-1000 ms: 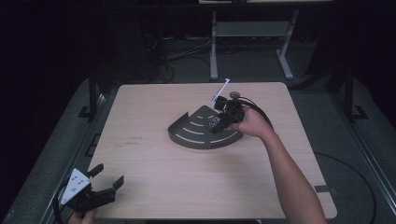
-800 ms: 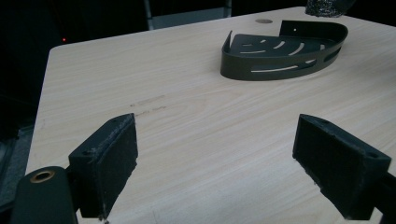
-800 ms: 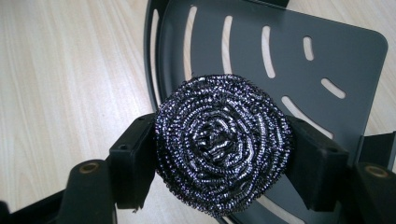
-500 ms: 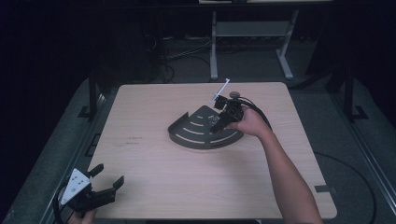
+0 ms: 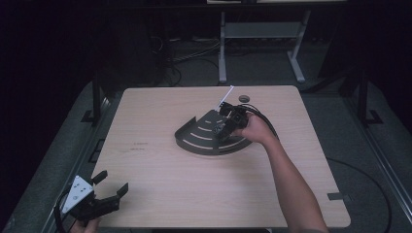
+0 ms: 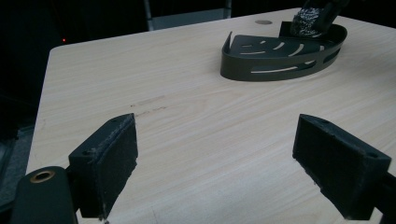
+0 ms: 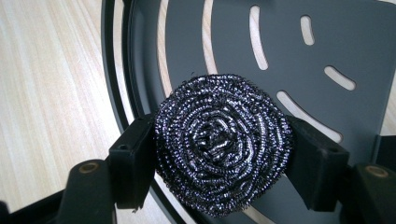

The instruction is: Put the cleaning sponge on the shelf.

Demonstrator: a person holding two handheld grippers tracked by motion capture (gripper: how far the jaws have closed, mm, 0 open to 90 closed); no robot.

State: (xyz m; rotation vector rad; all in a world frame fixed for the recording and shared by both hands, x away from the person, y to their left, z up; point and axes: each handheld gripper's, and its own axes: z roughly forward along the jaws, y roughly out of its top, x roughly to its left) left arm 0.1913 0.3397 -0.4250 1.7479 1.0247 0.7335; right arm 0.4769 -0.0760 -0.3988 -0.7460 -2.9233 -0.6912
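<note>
Steel-wool scouring pad point(image 7: 223, 147) sat pinched in the right gripper point(image 7: 219, 161) just over the dark slotted quarter-round metal tray point(image 7: 299, 51) — likely the placing step, release next — while, in the left gripper view, the left gripper point(image 6: 224, 170) stood spread above the pale wooden table point(image 6: 187, 116).
</note>
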